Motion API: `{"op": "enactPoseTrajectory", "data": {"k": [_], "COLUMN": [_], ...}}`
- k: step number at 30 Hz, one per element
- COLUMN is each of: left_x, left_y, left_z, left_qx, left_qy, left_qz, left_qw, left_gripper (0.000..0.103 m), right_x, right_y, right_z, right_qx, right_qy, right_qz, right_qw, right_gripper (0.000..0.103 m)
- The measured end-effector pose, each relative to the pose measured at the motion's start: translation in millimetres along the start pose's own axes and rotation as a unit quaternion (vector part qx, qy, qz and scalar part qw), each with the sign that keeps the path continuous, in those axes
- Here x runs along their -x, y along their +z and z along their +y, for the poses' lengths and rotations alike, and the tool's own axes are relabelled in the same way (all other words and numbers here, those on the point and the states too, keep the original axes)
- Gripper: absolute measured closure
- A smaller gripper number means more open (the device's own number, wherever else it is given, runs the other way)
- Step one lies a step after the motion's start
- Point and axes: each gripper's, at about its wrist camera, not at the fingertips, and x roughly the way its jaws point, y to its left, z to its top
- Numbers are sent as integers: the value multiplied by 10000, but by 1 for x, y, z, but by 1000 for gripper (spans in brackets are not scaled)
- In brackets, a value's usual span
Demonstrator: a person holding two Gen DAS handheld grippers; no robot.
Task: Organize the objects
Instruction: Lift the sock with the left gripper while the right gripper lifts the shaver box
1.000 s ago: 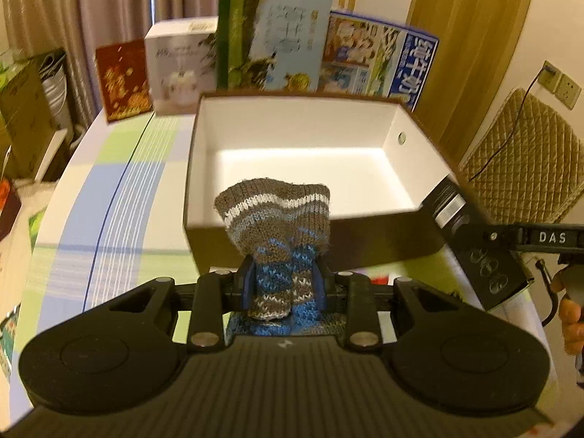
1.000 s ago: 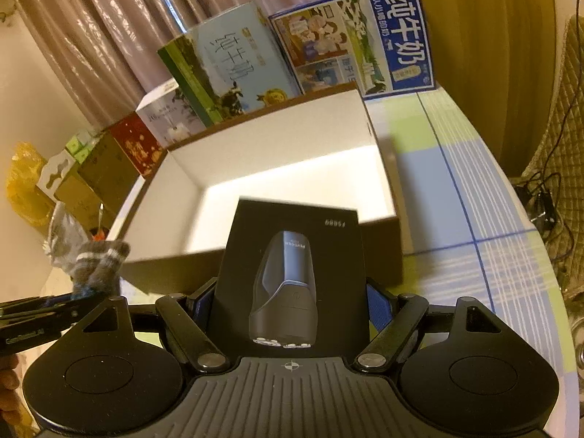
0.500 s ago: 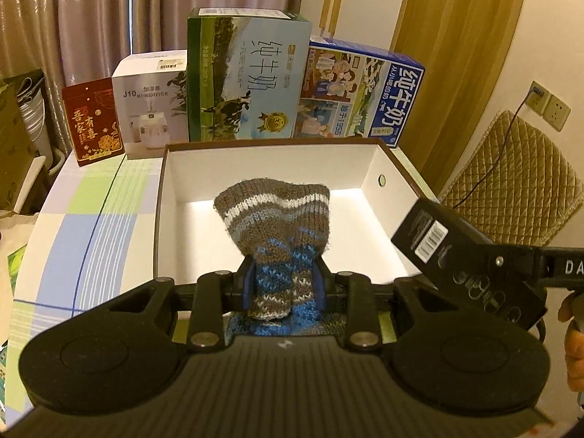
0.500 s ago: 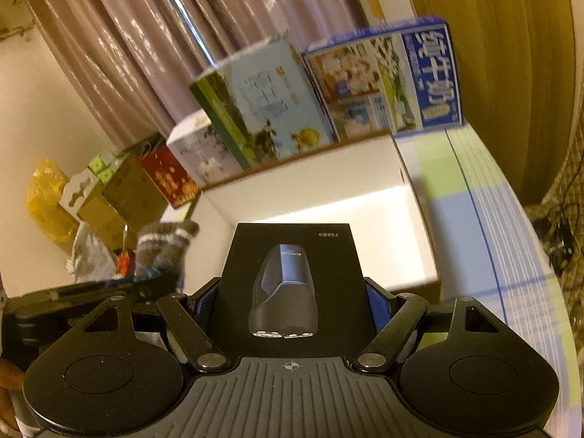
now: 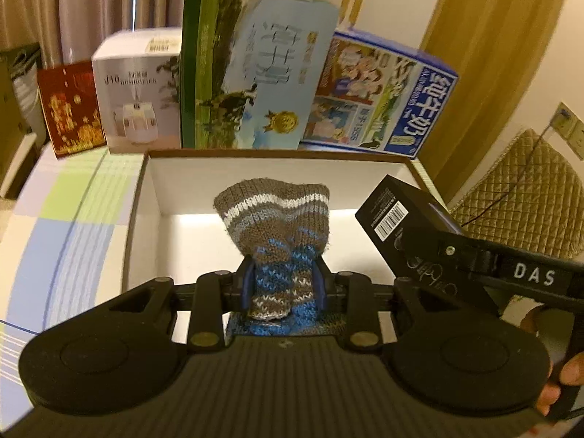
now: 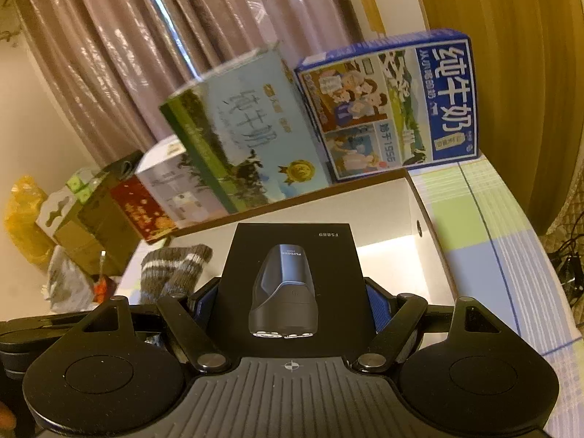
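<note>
Box floor (image 5: 197,241) behind knitted sock (image 5: 277,226)

At my twelve o'clock, pinkish curtains (image 5: 109,0); at two, a mustard curtain (image 5: 492,54). A quilted chair (image 5: 525,197) at three, beneath wall sockets (image 5: 569,127).

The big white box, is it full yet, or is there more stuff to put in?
Not yet. The box looks empty inside, so nothing is packed. Both things are in hand above it: the left claw holds the knitted sock, and the right claw holds the black shaver box. Left to do: lower each one in and let go.
</note>
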Motion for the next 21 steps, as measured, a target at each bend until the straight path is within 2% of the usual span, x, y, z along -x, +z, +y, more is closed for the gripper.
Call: {"op": "enactPoseTrajectory", "data": {"k": [7,14,17,19,21], "left_x": [-47,-85,-92,-94,-93], "left_y": [4,-1,-1,0,1], "left_z": [7,5,6,6,6], "left_qx": [187,218,227,191,148], "left_qy": [-99,-102,-139,-175,-172], "left_qz": [451,850,926,944,953], "left_qw": [9988,9961,9953,9952,9952], "left_gripper": [76,75,68,59,56], "right_x": [-46,-72,-77,-80,-82], "right_y": [-3,-11,-11,-11,-10], "right_z": [-17,-31,-34,-35,-35], "right_qx": [-74,-133,-164,-187,-182], "right_qy": [-244,-476,-528,-548,-547], "right_qz": [328,620,674,701,735], "right_qw": [9991,9969,9962,9959,9956], "right_gripper": [27,27,27,27,27]}}
